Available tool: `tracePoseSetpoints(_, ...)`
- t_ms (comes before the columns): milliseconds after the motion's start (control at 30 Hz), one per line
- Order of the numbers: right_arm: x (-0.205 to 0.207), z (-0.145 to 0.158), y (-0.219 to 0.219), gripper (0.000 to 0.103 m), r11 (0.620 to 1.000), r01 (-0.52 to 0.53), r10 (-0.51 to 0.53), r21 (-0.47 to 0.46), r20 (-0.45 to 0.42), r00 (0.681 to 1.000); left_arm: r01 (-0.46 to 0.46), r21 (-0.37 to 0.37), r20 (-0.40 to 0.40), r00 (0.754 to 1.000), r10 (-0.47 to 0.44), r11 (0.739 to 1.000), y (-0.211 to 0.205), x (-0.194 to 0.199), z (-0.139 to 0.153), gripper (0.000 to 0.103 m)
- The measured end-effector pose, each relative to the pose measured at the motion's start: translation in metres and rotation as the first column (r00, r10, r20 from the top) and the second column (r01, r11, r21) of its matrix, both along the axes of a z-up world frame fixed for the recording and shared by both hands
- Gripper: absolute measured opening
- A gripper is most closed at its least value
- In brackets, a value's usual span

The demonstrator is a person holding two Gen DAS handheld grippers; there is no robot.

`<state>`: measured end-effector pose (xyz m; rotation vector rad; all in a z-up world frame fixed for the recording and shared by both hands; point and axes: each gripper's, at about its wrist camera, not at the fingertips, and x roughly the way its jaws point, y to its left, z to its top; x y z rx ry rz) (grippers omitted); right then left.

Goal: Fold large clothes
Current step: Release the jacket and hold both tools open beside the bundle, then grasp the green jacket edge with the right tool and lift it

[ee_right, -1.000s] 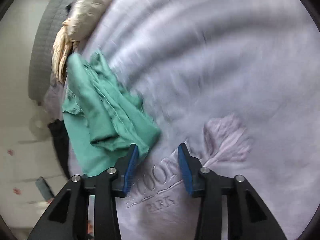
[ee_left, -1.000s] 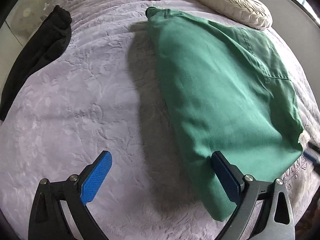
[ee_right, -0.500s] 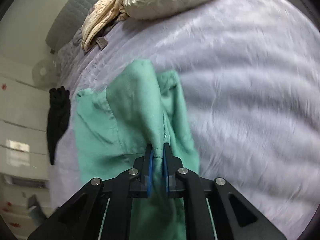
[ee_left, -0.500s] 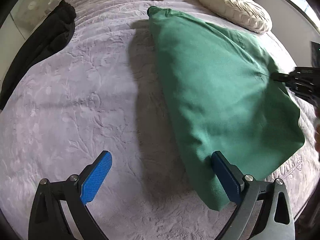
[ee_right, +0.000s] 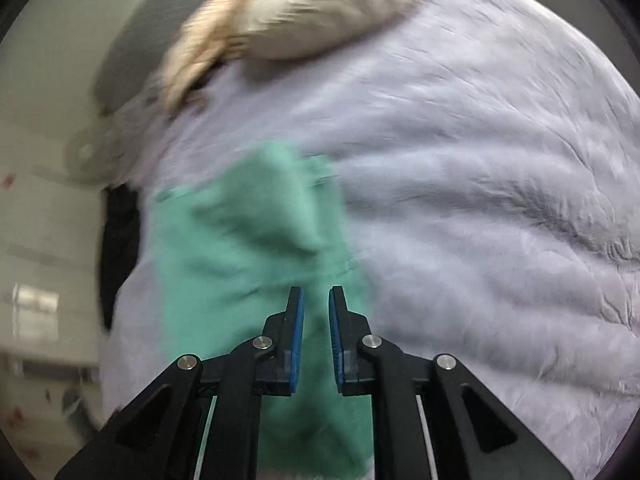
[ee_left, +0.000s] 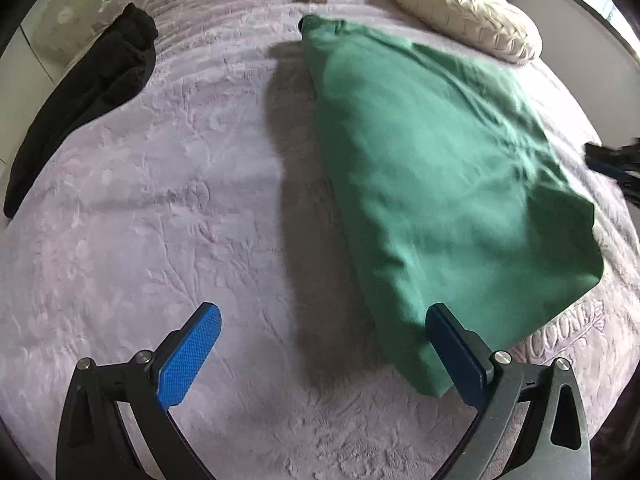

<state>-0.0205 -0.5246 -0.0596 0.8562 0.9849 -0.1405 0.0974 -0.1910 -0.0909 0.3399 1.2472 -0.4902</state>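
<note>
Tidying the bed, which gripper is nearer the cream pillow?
Right. The right gripper is over the green garment on the side toward the cream pillow; the left gripper is at its opposite corner.

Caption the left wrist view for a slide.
Open left gripper hovers at the near corner of a folded green garment on a lavender bedspread.

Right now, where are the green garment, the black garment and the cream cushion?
green garment [ee_left: 440, 184]: left wrist view, middle of its folded top face.
black garment [ee_left: 92, 100]: left wrist view, middle of its long heap.
cream cushion [ee_left: 468, 16]: left wrist view, middle of its pleated top.
</note>
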Motion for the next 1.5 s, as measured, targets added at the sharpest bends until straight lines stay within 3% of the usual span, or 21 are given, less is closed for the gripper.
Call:
tracePoseSetpoints(100, 0.003, -0.005, 0.040, 0.015, 0.991, -0.134, 0.135, 0.019, -0.028, 0.990, -0.013, 0.015, 0.003, 1.000, 0.013, 1.000, 0.000, -0.006, -0.009, 0.103)
tracePoseSetpoints(167, 0.005, -0.018, 0.049, 0.015, 0.988, -0.151, 0.148, -0.025, -0.087, 0.985, -0.033, 0.009, -0.006, 0.999, 0.033, 0.999, 0.004, -0.005, -0.011, 0.103)
tracePoseSetpoints(233, -0.006, -0.039, 0.036, 0.009, 0.995, -0.090, 0.083, -0.041, -0.153, 0.985, -0.046, 0.005, -0.017, 0.999, 0.046, 0.999, 0.006, -0.004, -0.012, 0.103)
tracePoseSetpoints(333, -0.030, -0.064, 0.013, 0.000, 0.998, 0.008, 0.002, 0.057, -0.160, 0.987, -0.047, 0.013, -0.019, 0.999, 0.047, 0.999, 0.003, -0.005, -0.012, 0.103)
tracePoseSetpoints(367, -0.036, -0.069, 0.008, 0.000, 0.998, 0.025, -0.014, 0.062, -0.172, 0.985, -0.048, 0.022, -0.012, 0.999, 0.048, 0.999, 0.001, -0.007, -0.011, 0.103)
tracePoseSetpoints(433, -0.043, -0.072, 0.005, 0.003, 1.000, 0.013, -0.016, -0.015, -0.238, 0.971, -0.057, 0.031, -0.012, 0.998, 0.057, 0.998, 0.000, -0.007, -0.012, 0.103)
tracePoseSetpoints(500, -0.054, -0.076, -0.001, 0.004, 1.000, 0.017, -0.019, -0.012, -0.274, 0.962, -0.073, 0.038, -0.017, 0.997, 0.073, 0.997, -0.001, -0.006, -0.011, 0.103)
tracePoseSetpoints(667, -0.078, -0.052, -0.007, 0.004, 0.996, 0.090, -0.085, 0.013, -0.199, 0.976, -0.079, 0.063, -0.007, 0.997, 0.080, 0.995, -0.003, -0.010, -0.009, 0.103)
tracePoseSetpoints(800, -0.076, -0.026, 0.015, 0.005, 1.000, 0.013, -0.014, -0.011, -0.112, 0.994, -0.091, 0.074, -0.010, 0.996, 0.092, 0.993, -0.004, -0.010, -0.010, 0.103)
tracePoseSetpoints(900, -0.056, -0.024, 0.040, 0.005, 0.992, -0.097, 0.087, -0.077, -0.124, 0.988, -0.088, 0.084, -0.011, 0.996, 0.090, 0.993, -0.005, -0.010, -0.010, 0.103)
tracePoseSetpoints(967, -0.049, -0.040, 0.042, 0.005, 0.987, -0.134, 0.117, -0.086, -0.182, 0.976, -0.076, 0.093, -0.012, 0.997, 0.077, 0.993, -0.006, -0.009, -0.010, 0.103)
tracePoseSetpoints(1100, -0.054, -0.075, 0.031, 0.006, 0.996, -0.081, 0.067, -0.038, -0.293, 0.954, -0.053, 0.093, -0.018, 0.998, 0.055, 0.994, -0.008, -0.008, -0.011, 0.103)
tracePoseSetpoints(1167, -0.066, -0.076, 0.021, 0.007, 0.999, -0.038, 0.036, -0.002, -0.287, 0.957, -0.054, 0.089, -0.021, 0.998, 0.056, 0.995, -0.007, -0.008, -0.012, 0.103)
tracePoseSetpoints(1467, -0.093, -0.063, -0.009, 0.007, 1.000, 0.001, -0.005, -0.015, -0.277, 0.961, -0.075, 0.055, -0.090, 0.993, 0.079, 0.996, -0.001, 0.003, -0.013, 0.103)
tracePoseSetpoints(1500, -0.095, -0.061, -0.011, 0.013, 1.000, 0.001, -0.004, -0.013, -0.277, 0.961, -0.075, 0.049, -0.086, 0.993, 0.079, 0.996, 0.000, 0.004, -0.011, 0.103)
